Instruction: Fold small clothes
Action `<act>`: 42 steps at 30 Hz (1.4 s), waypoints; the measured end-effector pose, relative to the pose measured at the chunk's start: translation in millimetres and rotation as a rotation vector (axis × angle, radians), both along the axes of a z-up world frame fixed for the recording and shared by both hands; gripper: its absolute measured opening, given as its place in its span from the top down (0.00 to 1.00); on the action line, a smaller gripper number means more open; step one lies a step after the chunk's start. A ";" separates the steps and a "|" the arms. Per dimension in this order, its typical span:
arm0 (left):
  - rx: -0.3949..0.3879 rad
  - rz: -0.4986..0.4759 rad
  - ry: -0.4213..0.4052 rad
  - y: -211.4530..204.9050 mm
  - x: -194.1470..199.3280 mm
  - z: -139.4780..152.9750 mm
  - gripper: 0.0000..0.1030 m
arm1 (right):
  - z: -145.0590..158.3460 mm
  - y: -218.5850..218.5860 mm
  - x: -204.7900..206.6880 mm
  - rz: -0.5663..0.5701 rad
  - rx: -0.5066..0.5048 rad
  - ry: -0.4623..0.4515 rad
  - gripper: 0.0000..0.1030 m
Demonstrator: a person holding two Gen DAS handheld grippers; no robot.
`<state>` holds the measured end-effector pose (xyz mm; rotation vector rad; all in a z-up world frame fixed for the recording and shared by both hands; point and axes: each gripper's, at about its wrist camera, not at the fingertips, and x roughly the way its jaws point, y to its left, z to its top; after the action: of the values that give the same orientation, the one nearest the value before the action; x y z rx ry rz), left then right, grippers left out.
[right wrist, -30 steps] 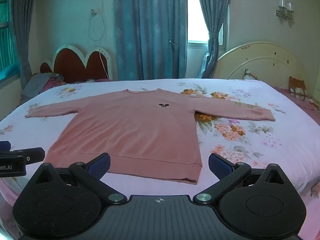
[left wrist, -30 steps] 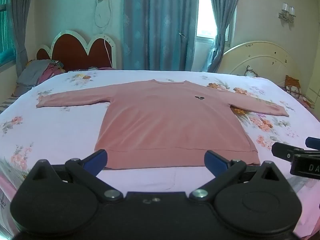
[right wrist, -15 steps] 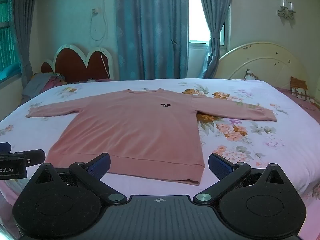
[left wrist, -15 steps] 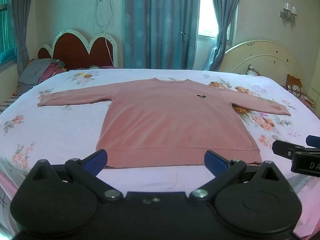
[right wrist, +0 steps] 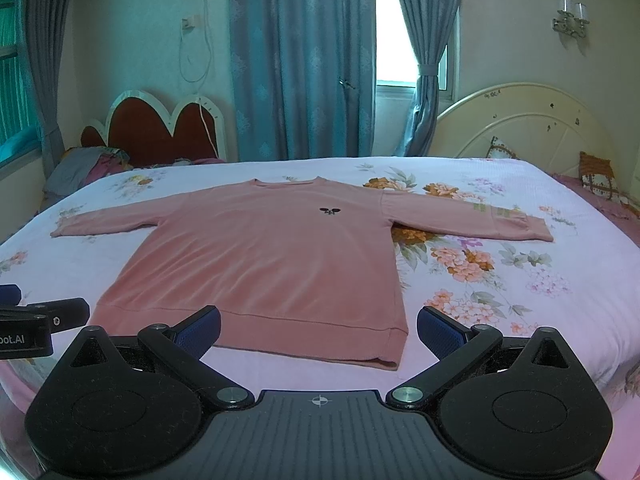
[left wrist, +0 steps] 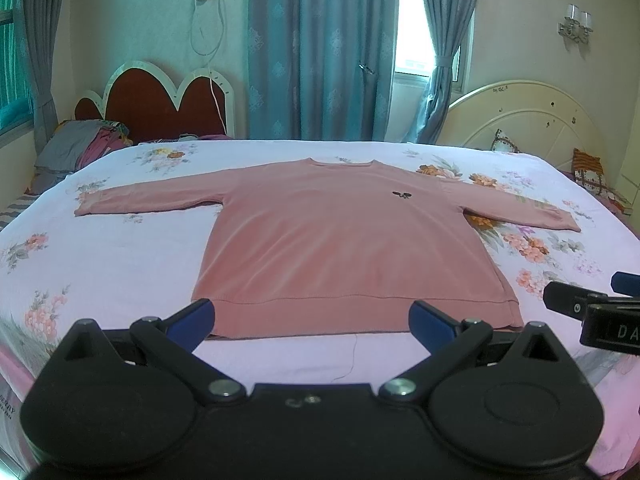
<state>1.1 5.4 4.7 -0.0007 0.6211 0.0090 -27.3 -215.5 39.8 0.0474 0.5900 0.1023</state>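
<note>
Sweater [left wrist: 344, 240] flat on bed [left wrist: 120, 264]; both grippers spread, empty.

Teal curtains [left wrist: 320, 48] — daylight at window [left wrist: 412, 28]; red scalloped headboard [left wrist: 160, 108]; cream headboard [left wrist: 524, 116]; wall sconce [left wrist: 576, 24].

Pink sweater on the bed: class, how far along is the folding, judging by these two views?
Done: the pink sweater lies flat on the bedsheet, sleeves spread. In hand: nothing; the left gripper and right gripper sit near its hem, jaws open and empty. Left: every fold.
</note>
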 end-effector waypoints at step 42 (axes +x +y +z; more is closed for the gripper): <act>0.003 -0.004 -0.006 -1.5 0.3 -1.1 0.00 | 6.2 -1.1 -2.3 0.007 -0.007 -0.006 0.00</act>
<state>1.5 4.0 3.6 0.0035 0.6146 0.0060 -29.7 -216.6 46.0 0.0386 0.5845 0.1074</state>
